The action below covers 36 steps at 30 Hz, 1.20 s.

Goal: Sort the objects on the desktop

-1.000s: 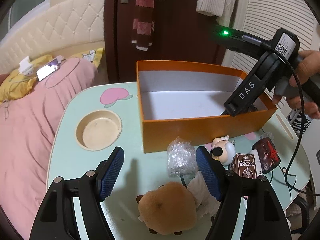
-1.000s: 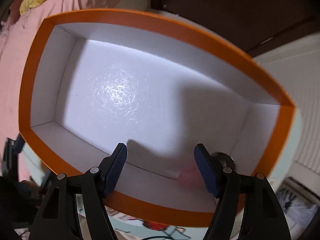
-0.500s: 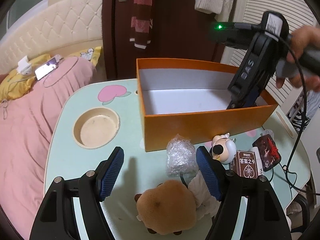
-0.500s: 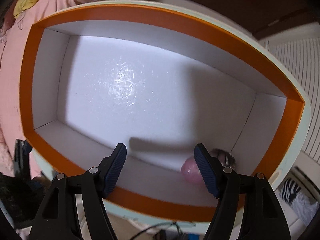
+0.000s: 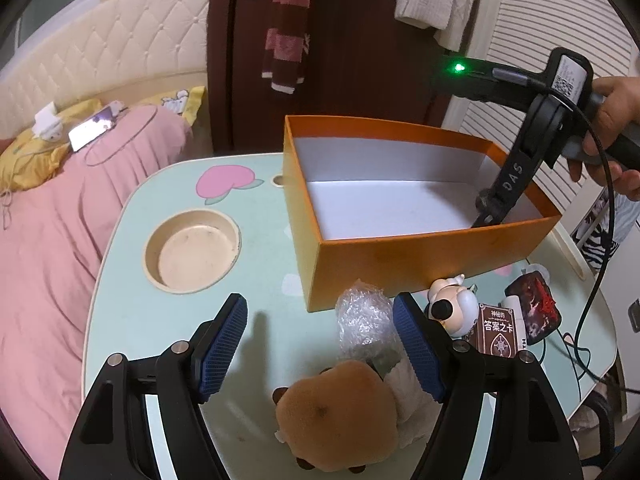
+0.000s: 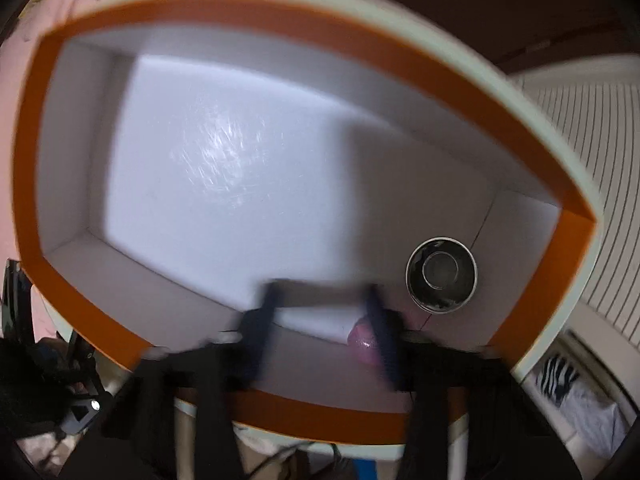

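An orange box (image 5: 420,254) with a white inside stands on the pale green table (image 5: 132,280). My left gripper (image 5: 320,344) is open and empty, low over a crumpled plastic wrap (image 5: 362,314) and a brown plush toy (image 5: 340,416). A small white figurine (image 5: 450,304), a brown card deck (image 5: 496,324) and a dark red pack (image 5: 532,304) lie to its right. My right gripper (image 6: 320,300) is open inside the box (image 6: 80,308), blurred. A round metal tin (image 6: 441,274) and a pink object (image 6: 362,344) lie on the box floor beside its right finger.
A round recessed cup holder (image 5: 192,248) sits in the table's left part. A pink bed (image 5: 44,216) with a phone (image 5: 90,130) borders the table on the left. A black cable (image 5: 592,300) hangs past the table's right edge.
The right gripper has pulled up and back inside the box, and the metal tin and pink object now lie free on the box floor. The left gripper has stayed over the wrap.
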Each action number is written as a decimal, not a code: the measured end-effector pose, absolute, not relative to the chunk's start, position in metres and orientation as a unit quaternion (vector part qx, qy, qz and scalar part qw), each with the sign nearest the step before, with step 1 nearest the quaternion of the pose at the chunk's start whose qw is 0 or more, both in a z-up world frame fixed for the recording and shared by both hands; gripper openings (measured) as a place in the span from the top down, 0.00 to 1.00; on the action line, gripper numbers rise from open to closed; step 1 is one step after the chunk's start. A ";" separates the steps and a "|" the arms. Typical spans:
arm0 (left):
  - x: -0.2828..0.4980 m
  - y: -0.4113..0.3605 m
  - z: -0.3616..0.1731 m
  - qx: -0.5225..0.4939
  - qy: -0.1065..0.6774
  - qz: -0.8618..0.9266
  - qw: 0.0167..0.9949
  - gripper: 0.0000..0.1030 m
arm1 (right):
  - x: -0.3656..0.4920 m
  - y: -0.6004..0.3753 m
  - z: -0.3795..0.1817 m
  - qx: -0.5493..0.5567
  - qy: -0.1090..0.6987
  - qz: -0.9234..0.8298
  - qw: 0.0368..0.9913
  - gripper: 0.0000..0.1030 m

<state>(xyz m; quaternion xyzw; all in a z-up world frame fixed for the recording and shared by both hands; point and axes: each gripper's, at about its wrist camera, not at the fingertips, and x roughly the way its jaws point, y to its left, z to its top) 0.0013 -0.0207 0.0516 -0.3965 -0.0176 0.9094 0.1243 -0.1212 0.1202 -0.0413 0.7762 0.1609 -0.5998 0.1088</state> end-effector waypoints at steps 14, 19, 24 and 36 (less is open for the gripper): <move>0.005 -0.022 0.052 -0.397 -0.016 0.908 0.130 0.27 | -0.096 0.109 -0.052 0.753 0.224 -0.609 0.114 0.71; 0.005 -0.022 0.052 -0.397 -0.015 0.908 0.131 0.27 | -0.098 0.107 -0.049 0.784 0.204 -0.577 0.107 0.41; 0.006 -0.023 0.052 -0.398 -0.014 0.908 0.131 0.27 | -0.101 0.106 -0.056 0.823 0.187 -0.530 0.089 0.40; 0.002 -0.028 0.053 -0.402 -0.018 0.905 0.136 0.27 | -0.093 0.097 -0.092 0.827 0.246 -0.504 0.047 0.38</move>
